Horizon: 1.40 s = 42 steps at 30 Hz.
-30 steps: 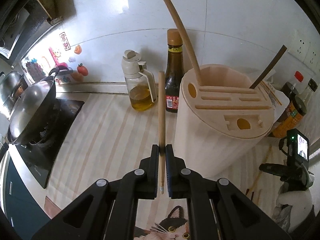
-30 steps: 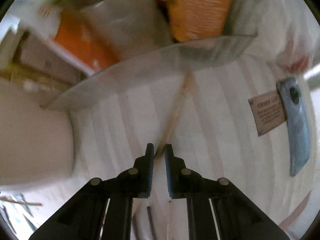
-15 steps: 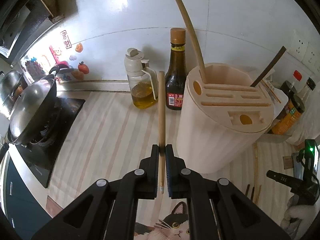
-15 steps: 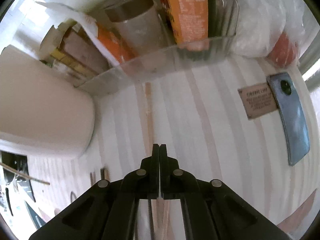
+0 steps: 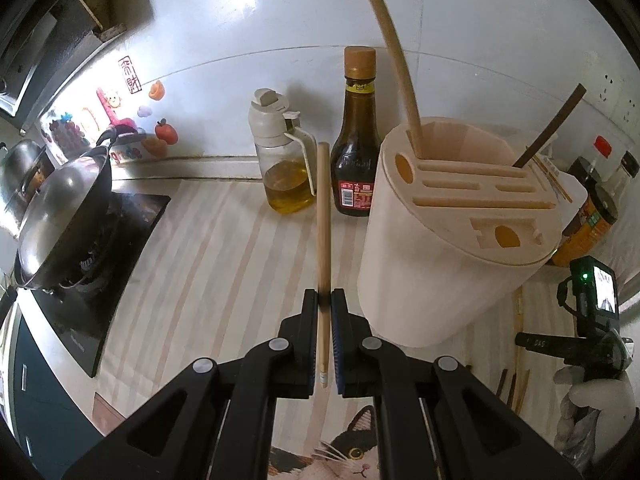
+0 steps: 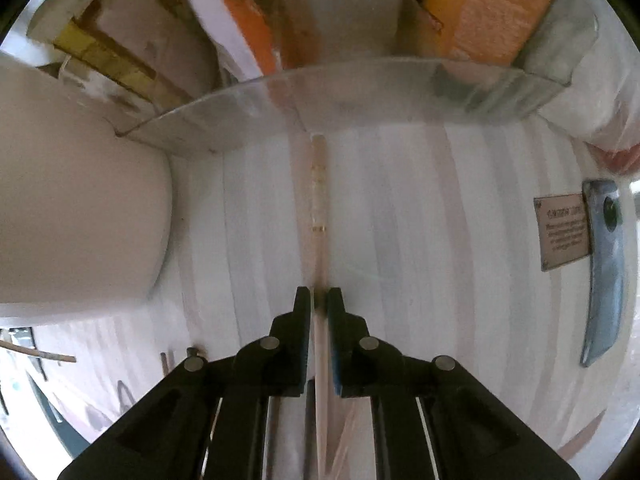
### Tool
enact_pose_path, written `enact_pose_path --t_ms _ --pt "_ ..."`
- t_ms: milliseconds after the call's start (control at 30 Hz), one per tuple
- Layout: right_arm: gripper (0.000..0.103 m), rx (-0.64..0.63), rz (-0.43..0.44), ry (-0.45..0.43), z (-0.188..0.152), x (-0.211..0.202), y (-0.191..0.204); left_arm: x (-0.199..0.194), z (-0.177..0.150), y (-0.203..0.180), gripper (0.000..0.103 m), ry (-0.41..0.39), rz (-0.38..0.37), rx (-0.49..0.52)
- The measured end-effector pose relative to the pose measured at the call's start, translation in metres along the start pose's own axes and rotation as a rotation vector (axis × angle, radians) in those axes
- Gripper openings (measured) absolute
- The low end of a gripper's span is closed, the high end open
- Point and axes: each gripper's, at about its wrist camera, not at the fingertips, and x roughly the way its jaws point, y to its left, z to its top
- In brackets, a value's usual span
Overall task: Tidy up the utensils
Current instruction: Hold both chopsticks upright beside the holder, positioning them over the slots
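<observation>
My left gripper (image 5: 324, 296) is shut on a light wooden chopstick (image 5: 323, 220), which points away toward the back wall. To its right stands the beige slotted utensil holder (image 5: 448, 280). A curved wooden handle (image 5: 394, 52) and a dark stick (image 5: 552, 128) rise from it. My right gripper (image 6: 319, 294) points down at the striped counter mat. A pale chopstick (image 6: 319, 200) lies on the mat and runs between its jaws. The jaws are opening, and a thin gap shows beside the chopstick. The same holder (image 6: 80, 216) stands to the left in the right wrist view.
A lidded wok (image 5: 64, 208) sits on the stove at the left. An oil dispenser (image 5: 286, 160) and a sauce bottle (image 5: 358, 140) stand by the wall. A clear tray (image 6: 340, 88) of boxes lies beyond the pale chopstick. A blue-grey tool (image 6: 604, 272) and more chopsticks (image 5: 516, 384) rest on the mat.
The right gripper was fully shut half a second ago with the chopstick ahead of it. Now its jaws stand apart with the chopstick between them. The left gripper holds its chopstick as before.
</observation>
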Motion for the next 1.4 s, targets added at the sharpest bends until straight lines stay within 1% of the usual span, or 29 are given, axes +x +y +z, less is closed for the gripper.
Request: enact_pose_path --t_ms 100,133,267,333,433,500,633,833,1000,1100,1233,1400 --pt "0.010 -0.019 -0.025 0.009 -0.002 -0.001 0.004 0.000 0.001 0.003 0.004 0.000 -0.003 -0.007" --pt "0.010 -0.023 -0.030 0.011 0.006 0.004 0.018 0.001 0.001 0.004 0.004 -0.001 -0.003 -0.010" --pt "0.010 -0.039 -0.059 0.024 0.009 0.007 0.033 0.003 0.002 0.007 0.004 0.002 -0.004 -0.019" --pt "0.010 -0.047 -0.076 0.025 0.039 0.013 0.043 0.004 0.002 0.007 0.004 0.004 -0.005 -0.022" --pt "0.010 -0.054 -0.096 0.019 0.042 0.024 0.057 0.004 0.002 0.007 0.004 0.005 -0.006 -0.022" --pt "0.010 -0.056 -0.104 0.013 0.045 0.026 0.057 0.005 0.002 0.007 0.004 0.005 -0.006 -0.019" --pt "0.009 -0.078 -0.128 -0.001 0.040 0.031 0.065 0.006 0.001 0.008 0.004 0.009 -0.007 -0.018" --pt "0.007 -0.085 -0.128 -0.013 0.028 0.034 0.073 0.008 0.002 0.011 0.004 0.012 -0.002 -0.026" --pt "0.007 -0.087 -0.125 -0.033 0.018 0.034 0.067 0.008 0.001 0.013 0.004 0.012 0.005 -0.028" --pt "0.007 -0.073 -0.101 -0.057 0.008 0.031 0.060 0.005 -0.001 0.015 0.004 0.007 0.007 -0.025" --pt "0.007 -0.060 -0.059 -0.124 -0.009 0.016 0.053 0.001 -0.002 0.019 0.004 0.002 0.009 -0.029" --pt "0.007 -0.040 0.003 -0.232 -0.032 -0.016 0.043 -0.009 -0.003 0.022 0.004 -0.015 0.004 -0.025"
